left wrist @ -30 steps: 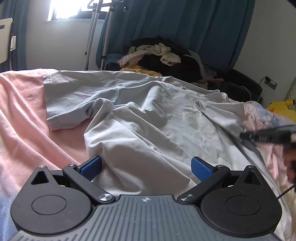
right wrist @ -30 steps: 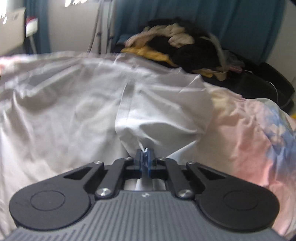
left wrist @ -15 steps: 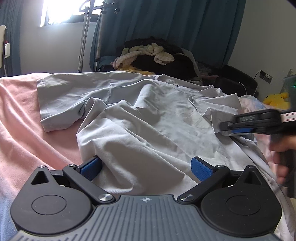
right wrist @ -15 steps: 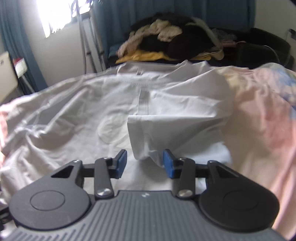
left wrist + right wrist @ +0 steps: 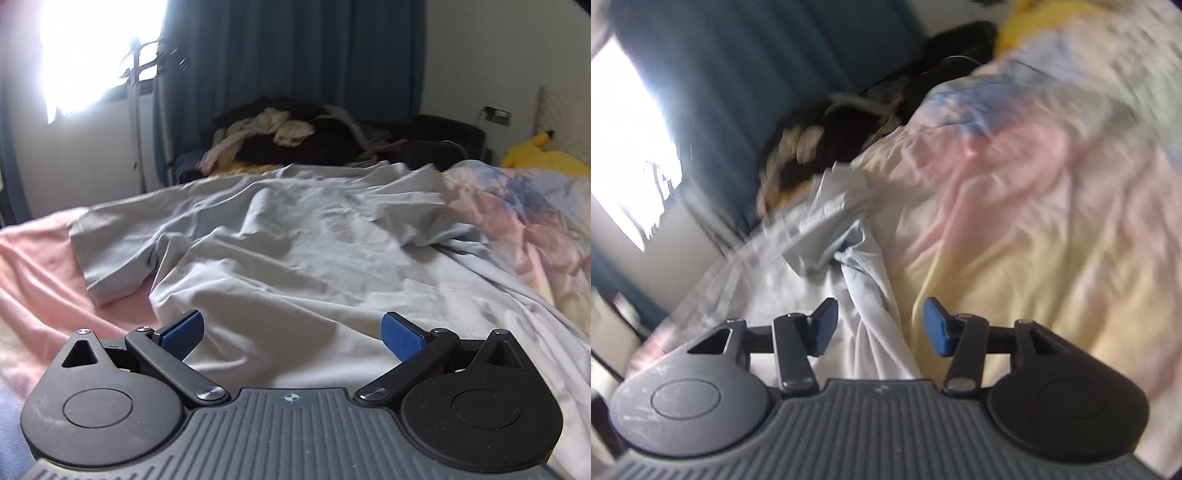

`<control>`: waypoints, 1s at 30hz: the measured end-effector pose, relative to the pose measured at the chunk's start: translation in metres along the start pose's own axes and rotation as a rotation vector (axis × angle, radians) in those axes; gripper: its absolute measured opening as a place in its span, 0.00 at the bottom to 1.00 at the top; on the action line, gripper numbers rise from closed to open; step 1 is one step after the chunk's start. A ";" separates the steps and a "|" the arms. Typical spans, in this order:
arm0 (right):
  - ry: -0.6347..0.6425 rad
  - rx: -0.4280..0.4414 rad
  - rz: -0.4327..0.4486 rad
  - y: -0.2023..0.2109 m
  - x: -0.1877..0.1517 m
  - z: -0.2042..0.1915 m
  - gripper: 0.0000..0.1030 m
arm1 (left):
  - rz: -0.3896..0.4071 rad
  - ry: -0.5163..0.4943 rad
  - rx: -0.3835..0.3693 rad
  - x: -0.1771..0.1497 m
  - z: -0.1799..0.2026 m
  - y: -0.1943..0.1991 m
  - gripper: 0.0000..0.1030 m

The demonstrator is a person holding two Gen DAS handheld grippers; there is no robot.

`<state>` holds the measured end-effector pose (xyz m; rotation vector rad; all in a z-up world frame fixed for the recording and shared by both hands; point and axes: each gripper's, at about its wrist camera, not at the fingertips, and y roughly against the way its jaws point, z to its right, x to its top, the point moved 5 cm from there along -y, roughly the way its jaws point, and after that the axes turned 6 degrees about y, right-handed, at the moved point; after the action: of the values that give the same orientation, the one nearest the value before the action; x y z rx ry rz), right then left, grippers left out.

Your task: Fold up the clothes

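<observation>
A light grey T-shirt [image 5: 280,258] lies spread on the bed, one short sleeve [image 5: 110,243] out to the left and the other sleeve [image 5: 417,218] folded in over the chest at the right. My left gripper [image 5: 291,332] stands wide open low over the shirt's near hem, nothing pinched between its blue pads. In the tilted, blurred right wrist view, my right gripper [image 5: 881,326] is over the shirt's right side edge [image 5: 871,295]. Its jaws are opening, and a ridge of grey cloth runs between the pads without being pressed.
The bed carries a pink blanket [image 5: 33,266] at the left and a pastel quilt [image 5: 1034,192] at the right. A heap of dark and cream clothes [image 5: 291,136] sits beyond the bed before blue curtains [image 5: 295,66]. A yellow plush toy [image 5: 543,155] lies far right.
My right gripper let go of the folded sleeve, opened, rolled and swung away to the shirt's right edge, out of the left view. The left gripper shifted a little and stays open.
</observation>
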<state>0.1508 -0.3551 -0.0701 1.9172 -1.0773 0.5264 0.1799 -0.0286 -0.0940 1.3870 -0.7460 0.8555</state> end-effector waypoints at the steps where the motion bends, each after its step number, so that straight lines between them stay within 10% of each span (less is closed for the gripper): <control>1: -0.028 0.019 0.020 0.009 -0.002 0.004 0.51 | 0.000 -0.009 -0.012 -0.002 0.004 0.005 1.00; 17: -0.067 -0.060 0.242 0.051 0.019 0.046 0.60 | 0.002 -0.190 -0.352 -0.026 0.153 0.084 0.96; 30: 0.056 -0.069 0.229 0.064 0.036 0.056 0.61 | -0.182 -0.216 -0.349 -0.077 0.230 0.057 0.51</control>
<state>0.1136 -0.4365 -0.0456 1.7199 -1.2703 0.6574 0.1015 -0.2645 -0.1173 1.2207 -0.8729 0.4122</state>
